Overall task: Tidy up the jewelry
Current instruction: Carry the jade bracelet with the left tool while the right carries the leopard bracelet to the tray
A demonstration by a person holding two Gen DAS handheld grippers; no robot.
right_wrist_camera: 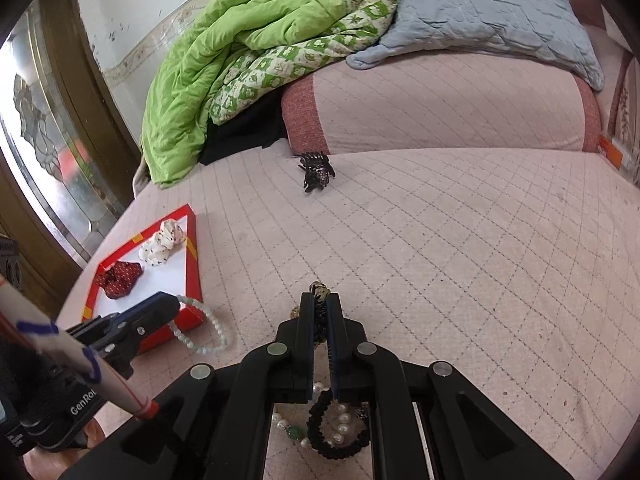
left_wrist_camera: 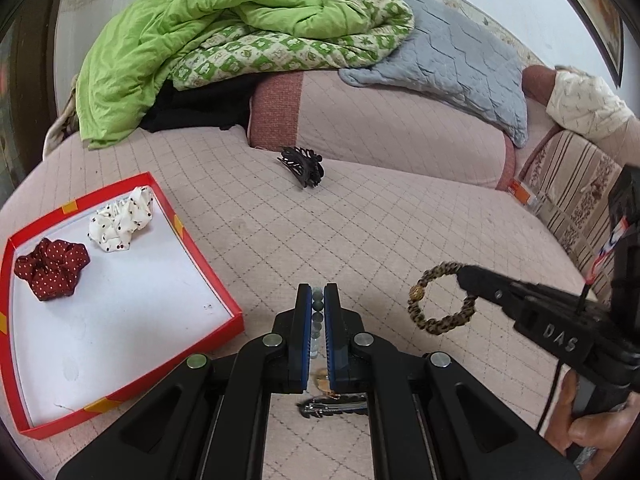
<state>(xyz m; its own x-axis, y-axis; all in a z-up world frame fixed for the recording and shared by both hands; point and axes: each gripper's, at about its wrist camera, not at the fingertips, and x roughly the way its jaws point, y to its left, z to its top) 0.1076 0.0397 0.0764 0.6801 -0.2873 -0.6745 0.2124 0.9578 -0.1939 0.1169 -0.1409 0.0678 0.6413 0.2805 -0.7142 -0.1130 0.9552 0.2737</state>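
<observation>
My left gripper is shut on a pale green bead bracelet, which hangs as a loop in the right wrist view beside the tray's near corner. My right gripper is shut on a leopard-print band with a gold bead, held above the quilted bed cover to the right of my left gripper. A red tray with a white floor lies at the left; in it are a dark red dotted scrunchie and a white dotted scrunchie. A black hair claw lies farther back on the bed.
Under my right gripper lie a pearl bracelet and a black bead bracelet. A metal hair clip lies below my left gripper. A green quilt, grey pillow and long pink bolster fill the back. A hand grips the right tool.
</observation>
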